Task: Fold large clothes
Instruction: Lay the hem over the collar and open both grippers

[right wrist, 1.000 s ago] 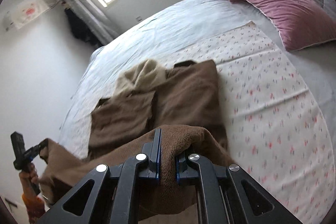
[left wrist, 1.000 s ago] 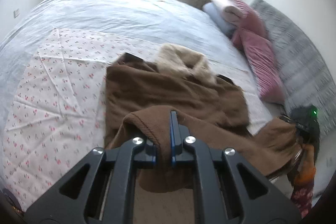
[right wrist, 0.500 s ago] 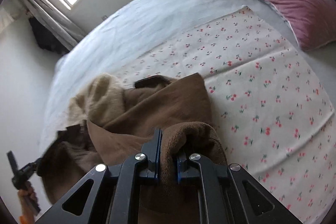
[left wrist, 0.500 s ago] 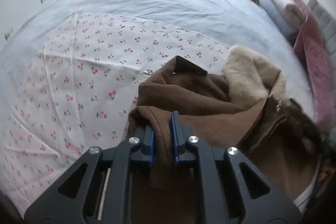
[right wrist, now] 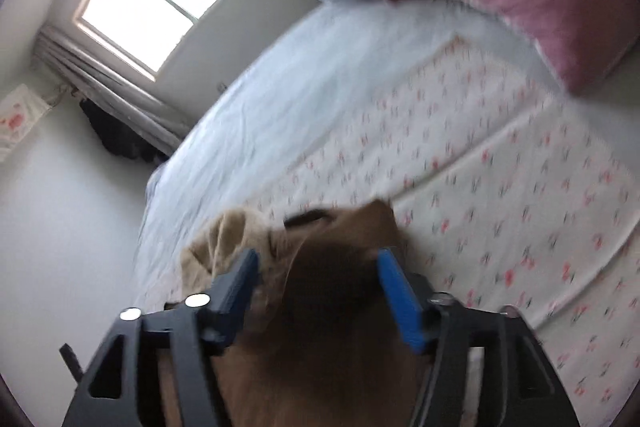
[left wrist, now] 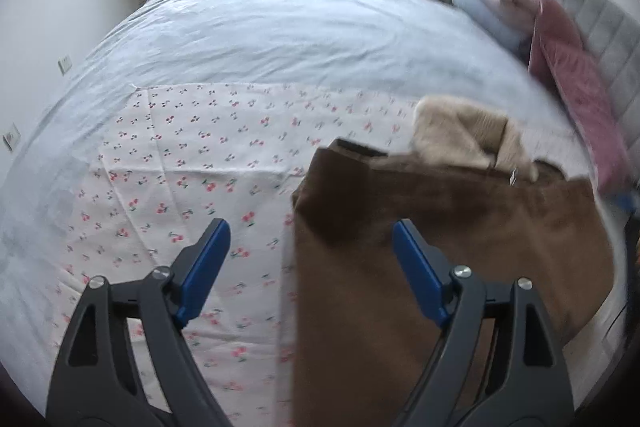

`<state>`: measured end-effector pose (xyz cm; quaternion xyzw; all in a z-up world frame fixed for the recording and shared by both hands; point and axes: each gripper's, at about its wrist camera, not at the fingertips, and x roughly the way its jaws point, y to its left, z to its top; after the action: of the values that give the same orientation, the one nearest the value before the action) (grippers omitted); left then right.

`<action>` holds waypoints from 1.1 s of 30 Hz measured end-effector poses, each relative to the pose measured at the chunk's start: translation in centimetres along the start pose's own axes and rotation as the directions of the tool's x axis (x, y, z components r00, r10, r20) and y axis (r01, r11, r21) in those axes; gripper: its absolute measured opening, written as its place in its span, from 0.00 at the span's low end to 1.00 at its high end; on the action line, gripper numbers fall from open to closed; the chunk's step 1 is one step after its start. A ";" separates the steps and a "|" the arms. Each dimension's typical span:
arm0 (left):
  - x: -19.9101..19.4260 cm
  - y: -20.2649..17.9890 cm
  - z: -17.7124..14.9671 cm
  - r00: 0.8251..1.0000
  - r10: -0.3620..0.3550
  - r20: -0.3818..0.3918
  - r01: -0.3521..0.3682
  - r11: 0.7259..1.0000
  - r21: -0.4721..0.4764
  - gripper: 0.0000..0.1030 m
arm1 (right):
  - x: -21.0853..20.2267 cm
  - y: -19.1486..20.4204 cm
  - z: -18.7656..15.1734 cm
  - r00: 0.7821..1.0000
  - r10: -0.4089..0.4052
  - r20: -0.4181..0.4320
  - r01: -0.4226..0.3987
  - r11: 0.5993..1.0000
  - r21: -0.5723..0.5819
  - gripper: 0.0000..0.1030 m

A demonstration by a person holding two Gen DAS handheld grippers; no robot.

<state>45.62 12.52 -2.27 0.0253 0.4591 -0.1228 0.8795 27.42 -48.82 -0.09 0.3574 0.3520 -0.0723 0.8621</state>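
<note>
1. Brown coat (left wrist: pixel 440 247) folded on cherry-print sheet (left wrist: pixel 180 155) atop the bed (left wrist: pixel 280 35), right of centre; beige fur collar (left wrist: pixel 460 135) at far edge.
2. Left gripper (left wrist: pixel 306 263): fingers spread wide, empty.
3. Right gripper (right wrist: pixel 318 291): fingers apart over the coat, gripping nothing.
4. Probably thick, heavy, soft, not slippery; best taken at folded edge or corners.
5. Small tag near collar; no readable writing.

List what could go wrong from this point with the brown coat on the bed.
1. Both grippers, left and right, stand open, so the brown coat lies unheld and its fold may slump.
2. The beige fur collar sticks out past the fold, leaving a lumpy bundle.
3. The coat's near edge appears close to the side of the cherry-print sheet; it could slide off.
</note>
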 end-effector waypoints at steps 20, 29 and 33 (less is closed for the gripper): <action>5.5 -1.5 0.8 0.993 -0.088 0.083 0.096 0.990 -0.101 0.07 | 10.6 3.5 -2.2 0.954 -0.298 0.027 0.285 0.878 -0.384 0.10; -1.3 -2.8 4.9 0.921 0.015 0.390 0.049 0.987 -0.154 0.06 | 4.0 10.1 -1.5 0.855 -0.233 0.463 0.441 0.796 -0.415 0.09; 0.4 -3.9 8.8 0.898 0.099 0.428 -0.044 0.990 -0.136 0.06 | 6.0 12.6 1.9 0.825 -0.239 0.512 0.475 0.784 -0.400 0.09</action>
<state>51.96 7.31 2.77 -0.0402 0.2574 -0.0645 0.9633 37.61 -40.08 4.02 0.0147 0.2195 -0.2204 0.9503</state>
